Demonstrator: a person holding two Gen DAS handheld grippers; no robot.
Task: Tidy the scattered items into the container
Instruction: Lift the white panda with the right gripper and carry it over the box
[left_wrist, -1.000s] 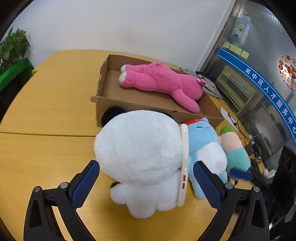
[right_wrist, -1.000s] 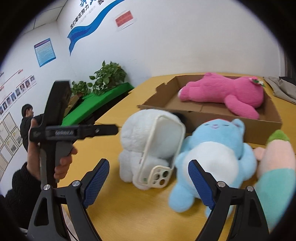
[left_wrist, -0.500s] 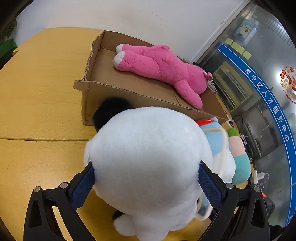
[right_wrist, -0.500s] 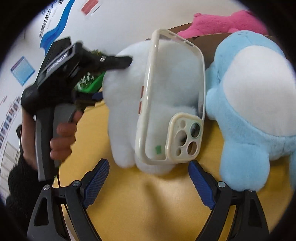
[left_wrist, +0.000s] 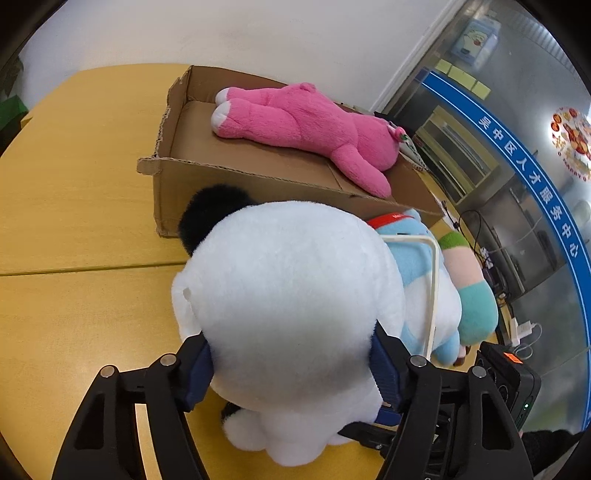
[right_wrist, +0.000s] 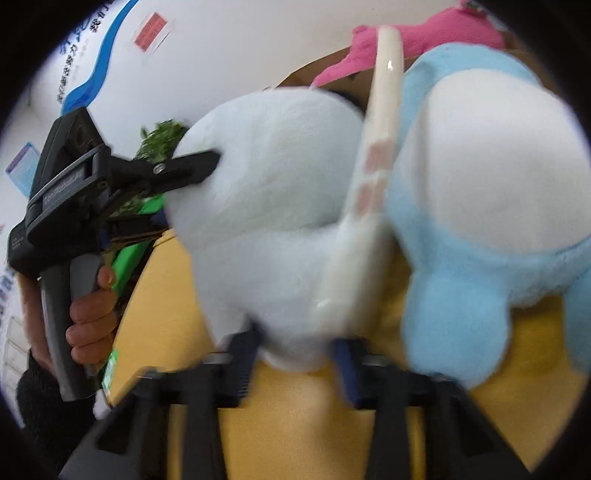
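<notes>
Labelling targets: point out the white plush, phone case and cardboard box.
white plush (left_wrist: 288, 302): left wrist view, top of its round head.
phone case (right_wrist: 373, 177): right wrist view, side edge by the buttons.
cardboard box (left_wrist: 170, 192): left wrist view, near outer wall.

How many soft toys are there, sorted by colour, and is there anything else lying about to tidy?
White soft toy: 1
Pink soft toy: 1
Blue soft toy: 1
Pastel striped soft toy: 1
Cream phone case: 1
Total: 5
</notes>
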